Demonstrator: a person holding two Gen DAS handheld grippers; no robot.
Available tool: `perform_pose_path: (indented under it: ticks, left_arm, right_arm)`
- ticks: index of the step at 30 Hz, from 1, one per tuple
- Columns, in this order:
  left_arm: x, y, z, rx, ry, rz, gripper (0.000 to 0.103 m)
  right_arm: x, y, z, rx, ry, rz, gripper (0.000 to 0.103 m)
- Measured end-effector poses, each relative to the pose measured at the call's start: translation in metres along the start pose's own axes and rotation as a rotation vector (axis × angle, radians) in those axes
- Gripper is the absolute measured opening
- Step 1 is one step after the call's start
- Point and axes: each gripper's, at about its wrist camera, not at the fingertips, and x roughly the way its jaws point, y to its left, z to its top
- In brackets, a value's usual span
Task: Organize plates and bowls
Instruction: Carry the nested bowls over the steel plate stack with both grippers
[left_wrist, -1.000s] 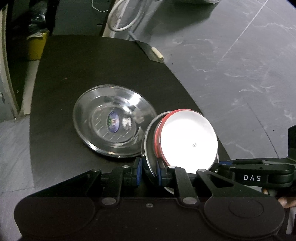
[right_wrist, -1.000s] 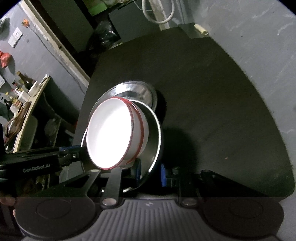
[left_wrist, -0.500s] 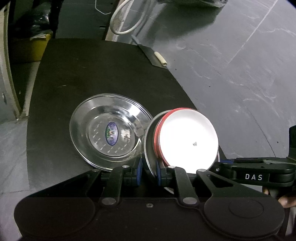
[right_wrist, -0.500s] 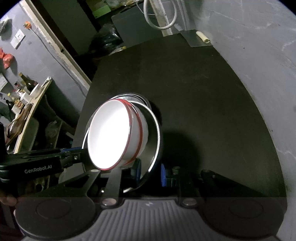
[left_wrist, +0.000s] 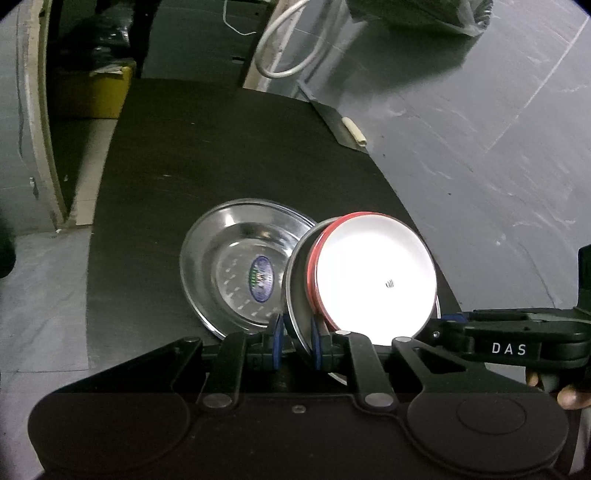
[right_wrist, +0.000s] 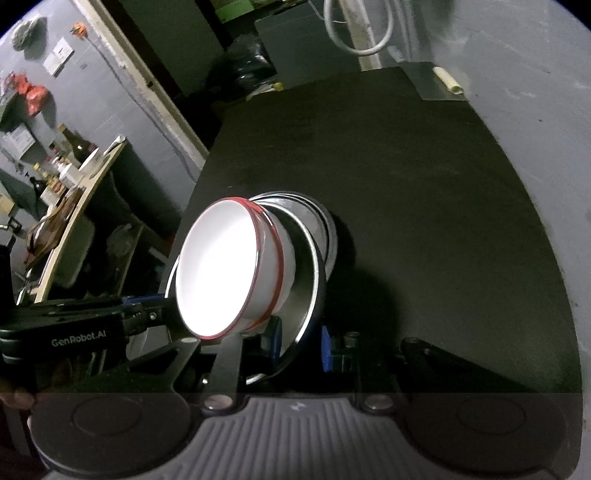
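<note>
In the left wrist view, the left gripper (left_wrist: 295, 341) has its blue fingers (left_wrist: 276, 341) clamped on the near rim of a steel plate (left_wrist: 299, 295), which stands tilted on edge. A white bowl (left_wrist: 376, 280) with a red rim sits in that plate, its inside facing the camera. At the right edge the right gripper (left_wrist: 439, 328) reaches in to the plate's other side, with part of a hand (left_wrist: 570, 398) behind it.

In the right wrist view, the right gripper (right_wrist: 299, 349) is also closed on the plate (right_wrist: 306, 280), whose rim runs between its fingers (right_wrist: 327, 349). The bowl (right_wrist: 218, 273) leans against the plate, and the left gripper (right_wrist: 162, 314) comes in from the left.

Beyond the tilted plate, a second plate (left_wrist: 236, 266) lies flat on the black surface (left_wrist: 207, 155), a blue label at its centre; the two plates' rims overlap. Past the surface's far edge, a white cable (left_wrist: 284, 48) loops on the floor (left_wrist: 480, 110).
</note>
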Motion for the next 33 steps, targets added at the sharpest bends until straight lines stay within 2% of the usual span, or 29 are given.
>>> perform_pose_path:
  ticks: [10,20,33]
  left_arm:
    - [-0.004,0.012,0.004,-0.048,-0.023,0.060,0.015]
    - [0.007,0.022,0.021,-0.072,-0.003,0.138,0.015]
    - [0.028,0.021,0.036,-0.092,0.005,0.182,0.015]
  right_arm:
    - [0.017,0.010,0.020,-0.061,0.018,0.051,0.024]
    - [0.042,0.013,0.040,-0.087,0.025,0.101,0.024]
    - [0.058,0.002,0.055,-0.085,0.038,0.123,0.024]
